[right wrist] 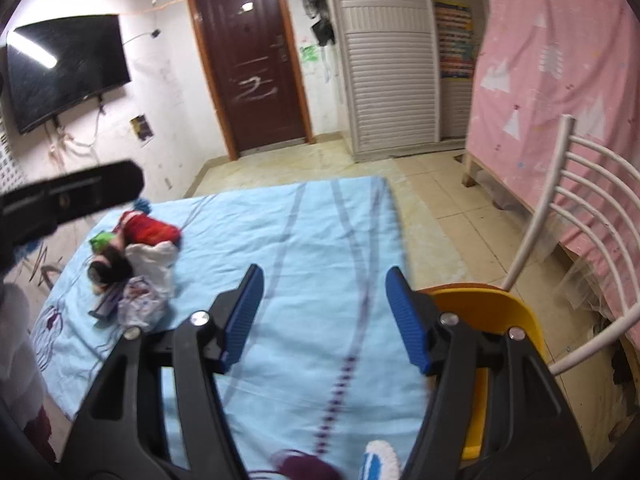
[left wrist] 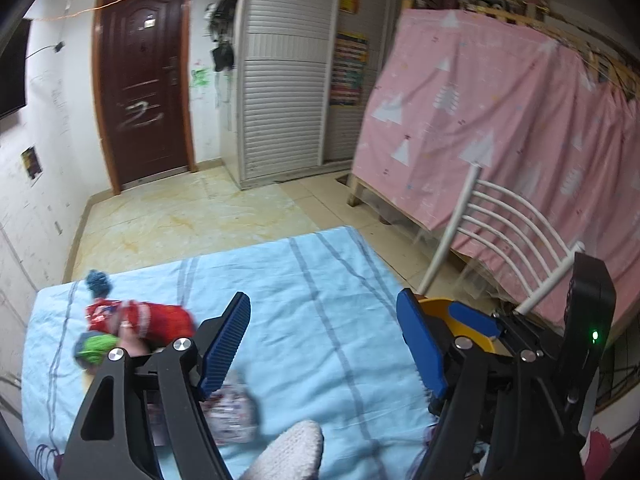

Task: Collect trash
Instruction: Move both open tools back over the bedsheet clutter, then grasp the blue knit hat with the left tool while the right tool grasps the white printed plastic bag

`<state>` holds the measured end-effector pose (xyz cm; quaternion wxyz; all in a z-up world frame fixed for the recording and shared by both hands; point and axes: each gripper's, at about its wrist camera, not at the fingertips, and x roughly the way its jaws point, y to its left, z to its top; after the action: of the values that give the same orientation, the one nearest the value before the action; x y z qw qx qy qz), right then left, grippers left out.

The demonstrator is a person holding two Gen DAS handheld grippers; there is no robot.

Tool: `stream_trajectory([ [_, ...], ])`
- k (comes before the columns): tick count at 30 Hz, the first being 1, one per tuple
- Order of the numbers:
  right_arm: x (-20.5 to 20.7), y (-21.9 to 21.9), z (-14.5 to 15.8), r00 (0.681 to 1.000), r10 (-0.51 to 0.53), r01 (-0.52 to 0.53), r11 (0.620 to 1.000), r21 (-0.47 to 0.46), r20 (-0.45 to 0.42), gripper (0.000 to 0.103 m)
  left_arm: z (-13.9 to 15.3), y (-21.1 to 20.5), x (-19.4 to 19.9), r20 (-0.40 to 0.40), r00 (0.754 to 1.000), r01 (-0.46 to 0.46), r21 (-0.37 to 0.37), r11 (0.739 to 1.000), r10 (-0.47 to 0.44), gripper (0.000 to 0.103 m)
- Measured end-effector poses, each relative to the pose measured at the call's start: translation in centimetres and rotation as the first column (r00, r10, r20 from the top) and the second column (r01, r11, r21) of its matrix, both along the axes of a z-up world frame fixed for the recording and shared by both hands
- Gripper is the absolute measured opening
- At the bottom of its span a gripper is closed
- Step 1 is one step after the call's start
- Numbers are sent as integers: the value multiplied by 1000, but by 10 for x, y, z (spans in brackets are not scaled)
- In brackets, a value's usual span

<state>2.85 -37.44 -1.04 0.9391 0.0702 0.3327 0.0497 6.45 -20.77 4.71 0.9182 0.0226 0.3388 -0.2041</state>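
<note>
A pile of trash lies on the left side of a table covered in a light blue striped cloth (left wrist: 304, 280). It holds a red wrapper (left wrist: 140, 318), a green crumpled piece (left wrist: 94, 346), a blue tuft (left wrist: 98, 280) and a patterned plastic bag (left wrist: 234, 412). In the right wrist view the red wrapper (right wrist: 150, 230), a white crumpled bag (right wrist: 154, 262) and the patterned bag (right wrist: 140, 306) show at the left. My left gripper (left wrist: 324, 344) is open and empty just right of the pile. My right gripper (right wrist: 324, 316) is open and empty above the cloth's middle (right wrist: 304, 240).
A yellow chair seat (right wrist: 500, 320) with a white metal back (right wrist: 580, 216) stands at the table's right edge. A pink-draped bed (left wrist: 500, 120), a white louvred wardrobe (left wrist: 284, 80), a brown door (left wrist: 144, 80) and a wall TV (right wrist: 64, 72) surround the tiled floor.
</note>
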Motion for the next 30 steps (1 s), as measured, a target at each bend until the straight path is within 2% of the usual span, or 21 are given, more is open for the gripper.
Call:
stream_trajectory([
  [11,12,79,-4,988,148,-149,988,-25,-43,65,-4,93,23,0,988,-156,36,987,156,68],
  [15,15,103,-8,977,203,-204,979,-13,-69,71,-8,124,32,-9,979,-205,49,977,206,69],
  [22,20,142,-18,955,275,-279,960,-24,-110,75,-21,183,53,-50,953,-296,43,954,298,71],
  [30,27,167,-29,939,309,-319,947,-41,-153,75,-48,213,72,-123,936,-326,53,944,330,72],
])
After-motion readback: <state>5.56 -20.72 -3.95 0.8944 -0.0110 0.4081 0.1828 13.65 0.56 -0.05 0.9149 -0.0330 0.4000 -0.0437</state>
